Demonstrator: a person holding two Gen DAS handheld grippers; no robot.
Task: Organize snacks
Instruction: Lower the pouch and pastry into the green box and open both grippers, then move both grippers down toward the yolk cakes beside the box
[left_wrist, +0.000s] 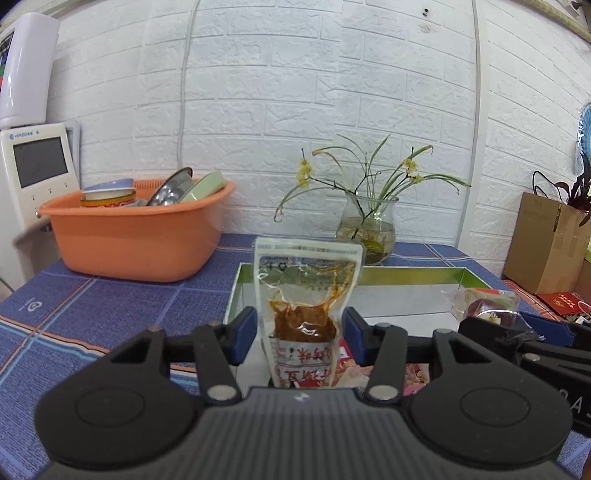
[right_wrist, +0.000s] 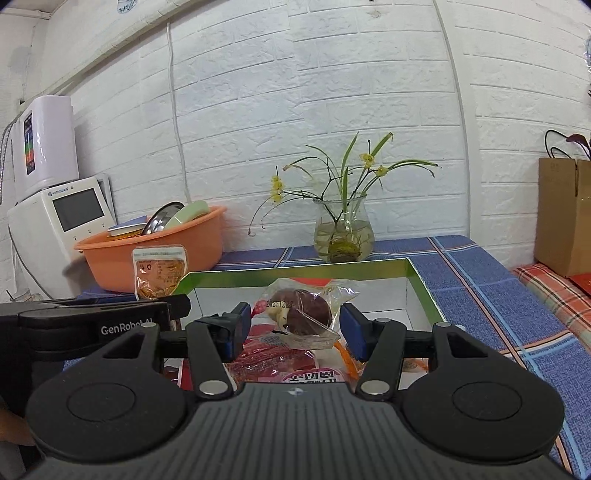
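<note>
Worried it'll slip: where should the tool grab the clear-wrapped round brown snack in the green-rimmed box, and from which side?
Grip the wrapped snack across its round brown body. Come in low from the near side, just above the red packets. The crinkled film flaring out at both ends is loose and would likely slip, while the bulge in the middle should give a firm hold.

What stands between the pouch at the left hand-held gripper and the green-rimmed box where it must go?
Nothing visible does. The pouch is between the fingers of the left hand-held gripper, close to the left wall of the box; the floor just beyond looks bare. Snack packets lie at its near end.
</note>
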